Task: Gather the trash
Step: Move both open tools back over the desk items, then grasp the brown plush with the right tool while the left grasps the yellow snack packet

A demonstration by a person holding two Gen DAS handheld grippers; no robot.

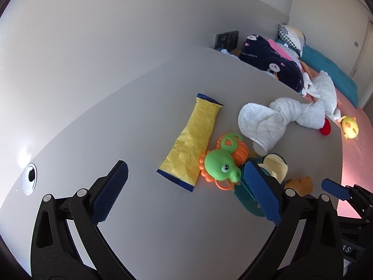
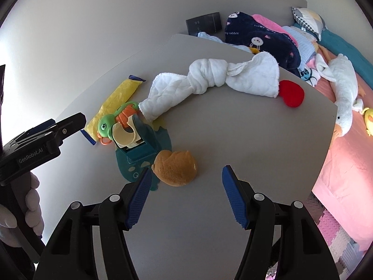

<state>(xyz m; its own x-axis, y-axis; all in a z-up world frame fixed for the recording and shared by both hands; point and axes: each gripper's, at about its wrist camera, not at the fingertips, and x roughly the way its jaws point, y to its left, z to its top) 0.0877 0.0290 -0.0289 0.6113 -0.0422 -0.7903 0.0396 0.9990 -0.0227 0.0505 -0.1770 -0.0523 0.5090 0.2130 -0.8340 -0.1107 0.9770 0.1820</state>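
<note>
Your left gripper (image 1: pixel 186 186) has its fingers (image 1: pixel 111 191) spread wide and holding nothing; your right gripper (image 2: pixel 185 197) likewise stands wide apart and empty. Both hover over the grey counter (image 2: pixel 221 140).

One yellow wrapper (image 1: pixel 192 140) with blue serrated ends lies flat just ahead of your left fingers, between their tips. Its long axis runs away from you, the near end pointing back toward the gap between the fingers, the far end leaning slightly right. From your right gripper it sits ahead and well to the left (image 2: pixel 116 101).

Touching the wrapper's right edge is one green and orange turtle toy (image 1: pixel 221 163). Against that rests one teal tape dispenser (image 2: pixel 139 149), partly hidden behind your left gripper's right finger. One brown bread piece (image 2: pixel 174 168) lies just ahead of your right gripper's left finger, beside the dispenser.

Farther out you have one knotted white cloth (image 2: pixel 209 79) and, near its right end, one red heart-shaped item (image 2: pixel 292 95).

Beyond the counter edge is a bed (image 2: pixel 349 163) with one white goose plush (image 2: pixel 345 88).
</note>
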